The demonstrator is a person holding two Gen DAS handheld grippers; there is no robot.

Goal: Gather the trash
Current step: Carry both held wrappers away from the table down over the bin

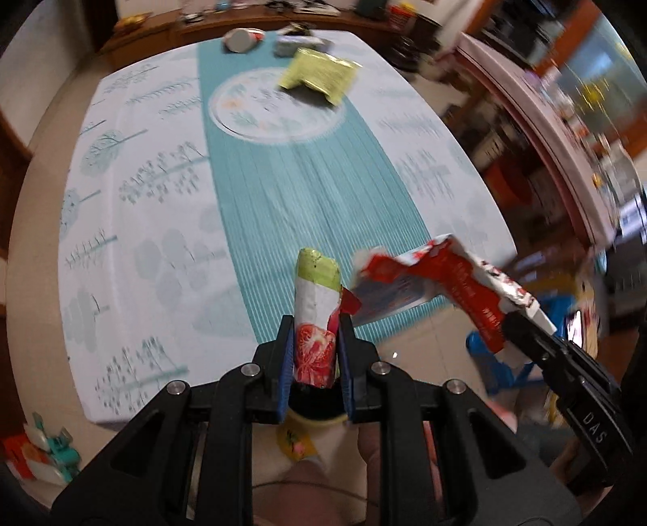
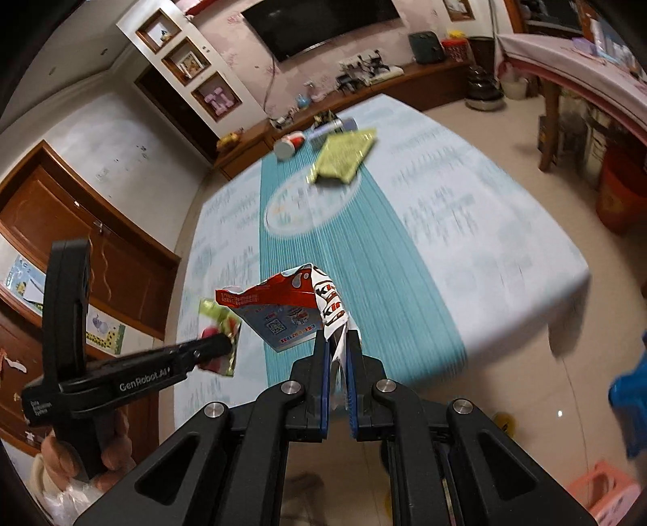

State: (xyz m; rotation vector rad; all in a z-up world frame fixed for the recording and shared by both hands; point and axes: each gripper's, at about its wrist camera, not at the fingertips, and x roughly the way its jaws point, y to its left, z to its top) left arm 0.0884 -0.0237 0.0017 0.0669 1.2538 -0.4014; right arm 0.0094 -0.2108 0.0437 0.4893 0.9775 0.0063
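Left gripper (image 1: 314,323) tilted steeply down near table (image 1: 161,182) edge, jaws clamped on rolled wrapper (image 1: 315,319). Right gripper (image 2: 337,340) beside it, off table corner, jaws pinching red wrapper (image 2: 299,307).

A home living room: a wall-mounted television (image 2: 321,24), a low wooden sideboard (image 2: 408,75), wall niches (image 2: 190,64) holding a framed picture, and a table under a teal printed tablecloth (image 2: 465,226).

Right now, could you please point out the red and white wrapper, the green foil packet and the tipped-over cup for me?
red and white wrapper (image 2: 283,301): right wrist view, its red upper panel.
green foil packet (image 1: 319,73): left wrist view, middle of its face.
tipped-over cup (image 1: 239,40): left wrist view, its pale round end.
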